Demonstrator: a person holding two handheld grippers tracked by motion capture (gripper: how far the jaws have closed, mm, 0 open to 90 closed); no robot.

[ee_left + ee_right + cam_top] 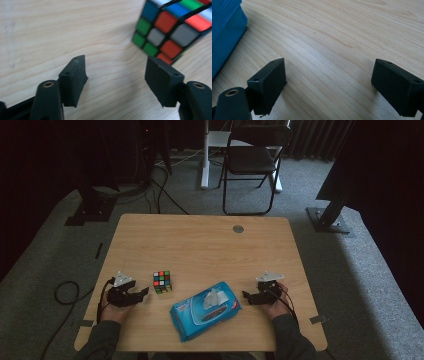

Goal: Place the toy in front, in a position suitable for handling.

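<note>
Left gripper: jaws spread wide, nothing between them, bare wood under the gap; same wide spread in the left gripper view. Held low over the near left part of the wooden table, grey three-cornered plate on top, cable trailing back off the near edge. Just ahead of its jaws and slightly to one side: a scrambled puzzle cube, standing on the table, apart from the jaws; in the left gripper view the cube sits beyond the right-hand jaw, not between the two, contact not determinable there.

Right gripper: jaws likewise spread wide and empty, held low over the near right part of the table; in the right gripper view only wood grain between the jaws.

Between the two grippers, near the front edge: blue wet-wipes pack, lying flat and skewed, flap open with a white wipe standing out of the opening. Pack just beside the right gripper's jaws, not touching; corner of the pack seen left of its left-hand jaw.

Farther out: round grey cable grommet near the far table edge. Beyond the table, on grey carpet: black folding chair.
</note>
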